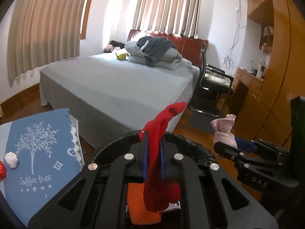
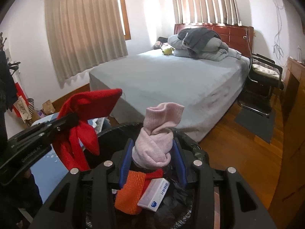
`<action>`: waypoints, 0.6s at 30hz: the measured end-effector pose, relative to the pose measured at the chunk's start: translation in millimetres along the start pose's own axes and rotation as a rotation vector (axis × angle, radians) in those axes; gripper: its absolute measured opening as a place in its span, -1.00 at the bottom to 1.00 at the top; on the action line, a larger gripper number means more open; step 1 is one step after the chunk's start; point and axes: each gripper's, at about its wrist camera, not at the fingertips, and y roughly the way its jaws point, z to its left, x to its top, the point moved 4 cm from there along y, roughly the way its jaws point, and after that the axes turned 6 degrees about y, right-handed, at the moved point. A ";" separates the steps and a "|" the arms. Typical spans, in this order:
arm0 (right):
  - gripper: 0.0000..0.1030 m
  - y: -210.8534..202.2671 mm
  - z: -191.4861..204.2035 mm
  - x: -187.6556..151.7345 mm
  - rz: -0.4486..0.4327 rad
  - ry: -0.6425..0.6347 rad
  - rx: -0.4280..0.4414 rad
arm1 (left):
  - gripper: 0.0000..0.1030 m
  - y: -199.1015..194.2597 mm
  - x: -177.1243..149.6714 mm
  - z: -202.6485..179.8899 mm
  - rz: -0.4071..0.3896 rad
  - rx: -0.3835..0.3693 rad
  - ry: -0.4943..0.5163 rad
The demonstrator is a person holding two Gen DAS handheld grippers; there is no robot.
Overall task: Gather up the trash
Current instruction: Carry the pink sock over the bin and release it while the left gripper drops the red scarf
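While both grippers are hanging over the black-lined bin (image 2: 198, 150), the left gripper (image 1: 153, 150) is pinching a red cloth (image 1: 162, 133) between closed jaws and the right gripper (image 2: 152, 158) is clamping a rolled pink sock (image 2: 156, 139). Inside the bin, an orange knit piece (image 2: 129, 192) and a small white box (image 2: 154, 194) with unreadable blue print are lying. The blue mat (image 1: 38, 152) beside it is showing "Coffee tree".

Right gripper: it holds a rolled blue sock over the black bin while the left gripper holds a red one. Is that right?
Not quite. The sock in the right gripper is pink, not blue; only the gripper's pads are blue, as the right wrist view shows. It is over the black bin, and the left gripper does hold a red sock.
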 end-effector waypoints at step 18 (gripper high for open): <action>0.08 28.2 -16.5 -30.9 0.086 0.015 -0.031 | -0.18 23.5 -26.2 13.2 0.078 -0.006 -0.022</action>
